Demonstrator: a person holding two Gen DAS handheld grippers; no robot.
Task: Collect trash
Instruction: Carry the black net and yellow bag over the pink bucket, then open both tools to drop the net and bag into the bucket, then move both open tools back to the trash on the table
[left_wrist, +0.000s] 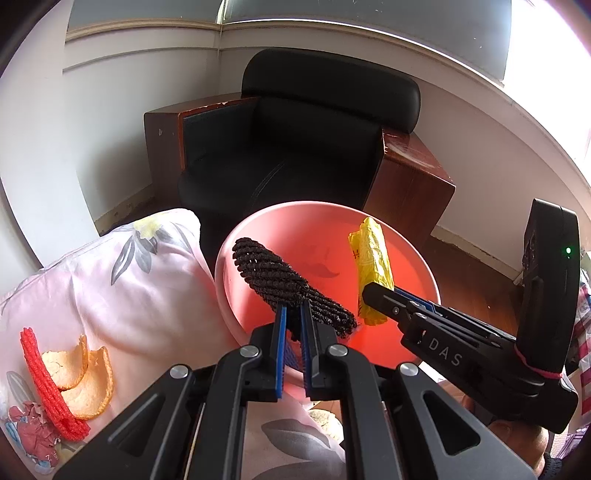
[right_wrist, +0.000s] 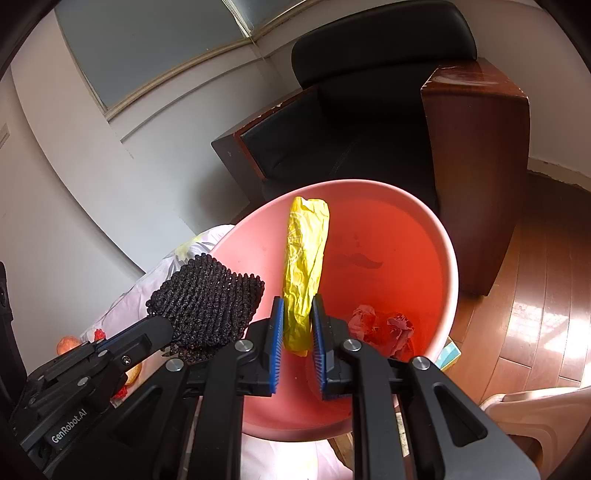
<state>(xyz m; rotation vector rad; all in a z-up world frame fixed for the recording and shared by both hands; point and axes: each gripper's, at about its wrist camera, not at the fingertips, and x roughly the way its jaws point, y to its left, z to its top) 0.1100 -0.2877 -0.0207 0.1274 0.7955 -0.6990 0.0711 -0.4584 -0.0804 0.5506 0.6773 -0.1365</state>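
Note:
A pink bucket (left_wrist: 236, 295) stands beside the bed; it also shows in the right wrist view (right_wrist: 448, 280). My left gripper (left_wrist: 291, 317) is shut on a black foam net (left_wrist: 273, 277) and holds it over the bucket's near rim. The net also shows in the right wrist view (right_wrist: 207, 299). My right gripper (right_wrist: 297, 314) is shut on a yellow crumpled wrapper (right_wrist: 304, 258) above the bucket's opening; the wrapper also shows in the left wrist view (left_wrist: 371, 266). Crumpled red paper (right_wrist: 380, 328) lies inside the bucket.
On the pink floral bedding (left_wrist: 122, 280) lie a red foam net (left_wrist: 48, 387), orange peels (left_wrist: 85, 373) and crumpled red paper (left_wrist: 29, 435). A black armchair (left_wrist: 295, 155) with wooden sides stands behind the bucket. A wooden floor (right_wrist: 535, 295) lies to the right.

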